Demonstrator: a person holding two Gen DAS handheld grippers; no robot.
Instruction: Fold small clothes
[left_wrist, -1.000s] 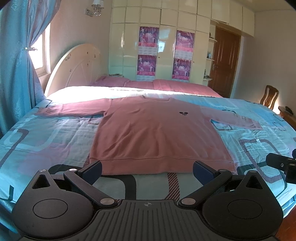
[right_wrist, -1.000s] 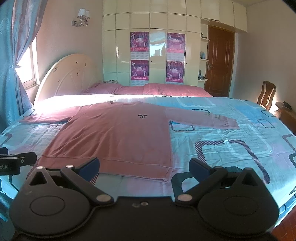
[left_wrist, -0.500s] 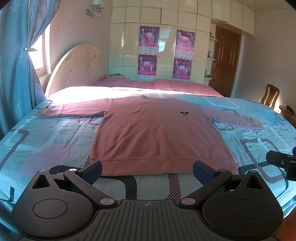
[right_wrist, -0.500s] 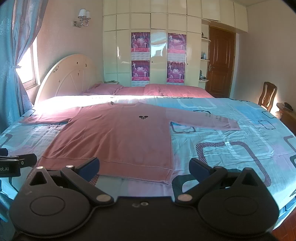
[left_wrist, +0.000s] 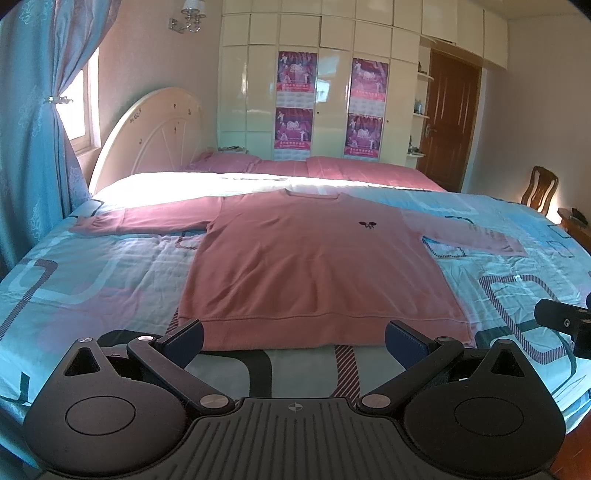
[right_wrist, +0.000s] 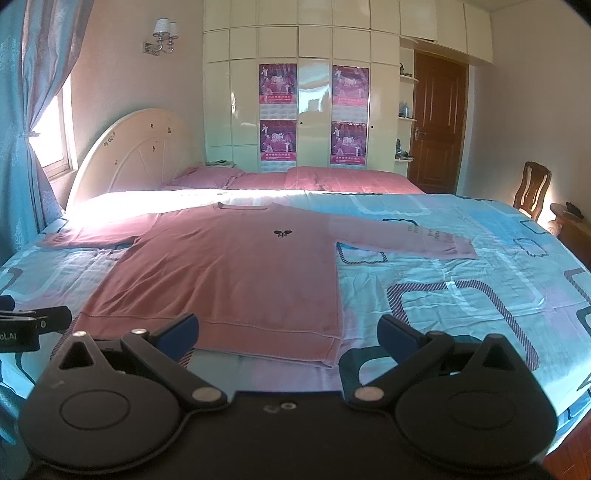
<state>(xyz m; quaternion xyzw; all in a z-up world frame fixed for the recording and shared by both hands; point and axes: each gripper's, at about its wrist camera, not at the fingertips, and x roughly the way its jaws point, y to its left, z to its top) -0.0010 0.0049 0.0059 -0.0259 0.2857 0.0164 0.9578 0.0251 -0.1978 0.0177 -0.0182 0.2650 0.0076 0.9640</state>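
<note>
A pink long-sleeved sweater (left_wrist: 314, 266) lies flat and face up on the bed, both sleeves spread out sideways, its hem nearest me. It also shows in the right wrist view (right_wrist: 221, 273). My left gripper (left_wrist: 293, 338) is open and empty, hovering just short of the hem. My right gripper (right_wrist: 288, 334) is open and empty, over the hem's right corner. Each gripper's tip shows at the edge of the other's view: the right gripper (left_wrist: 565, 323) and the left gripper (right_wrist: 33, 321).
The bed has a blue patterned cover (left_wrist: 92, 280) and pink pillows (left_wrist: 332, 168) at the head. A cream headboard (left_wrist: 147, 136) and wardrobe (left_wrist: 332, 92) stand behind. A blue curtain (left_wrist: 33, 129) hangs left; a wooden chair (left_wrist: 541, 188) stands right.
Both grippers have drifted slightly, so the sweater sits a touch lower and nearer in both views. Both stay open; the sweater has not moved.
</note>
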